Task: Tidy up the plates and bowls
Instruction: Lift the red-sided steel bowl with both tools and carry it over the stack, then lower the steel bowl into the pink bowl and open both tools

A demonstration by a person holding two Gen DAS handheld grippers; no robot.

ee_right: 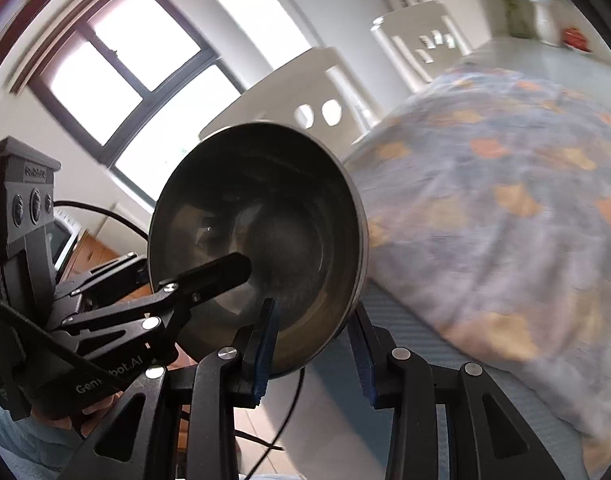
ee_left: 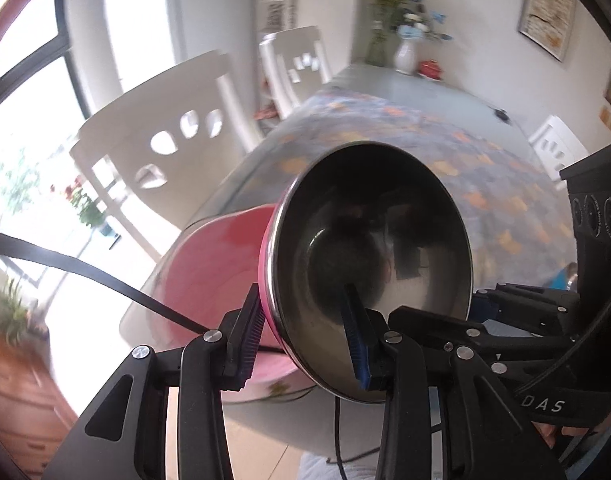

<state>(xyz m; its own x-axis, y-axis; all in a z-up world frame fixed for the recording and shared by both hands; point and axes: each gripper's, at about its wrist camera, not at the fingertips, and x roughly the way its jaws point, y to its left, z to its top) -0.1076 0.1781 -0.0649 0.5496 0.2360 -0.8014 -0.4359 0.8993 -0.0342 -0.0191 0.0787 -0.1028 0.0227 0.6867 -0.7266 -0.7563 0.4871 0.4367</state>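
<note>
A: Nearest the lens in the left wrist view: left gripper (ee_left: 305, 354), jaws nearly closed, pinching the rim of the steel bowl (ee_left: 369, 264). One blue pad sat inside the bowl, the other on its pink outer wall.

B: Same bowl for the other one?

A: Yes. Right gripper (ee_right: 313, 350) was narrowed onto the bowl's rim too, left pad inside, right pad outside against the wall. In the right wrist view the left gripper's finger (ee_right: 221, 274) reached into the bowl from the left side.

B: Where was the bowl?

A: Held up between both grippers, tilted so its mouth faced the cameras, clear of the tabletop (ee_left: 405, 84). Interior was dark and reflective, nothing visible in it.

B: Anything else of the task set?

A: A pink bowl (ee_left: 221, 264) just left of the steel bowl, partly behind it, near the tabletop's edge. Couldn't tell whether the two touched.

B: Surroundings?

A: Patterned cloth (ee_left: 457, 160) beyond the steel bowl, covering most of the tabletop. White chairs (ee_left: 157, 140) left of and behind the steel bowl. White vase (ee_left: 405, 56) with flowers at the far end. Frames were motion-blurred, so fine detail was unreadable.
</note>
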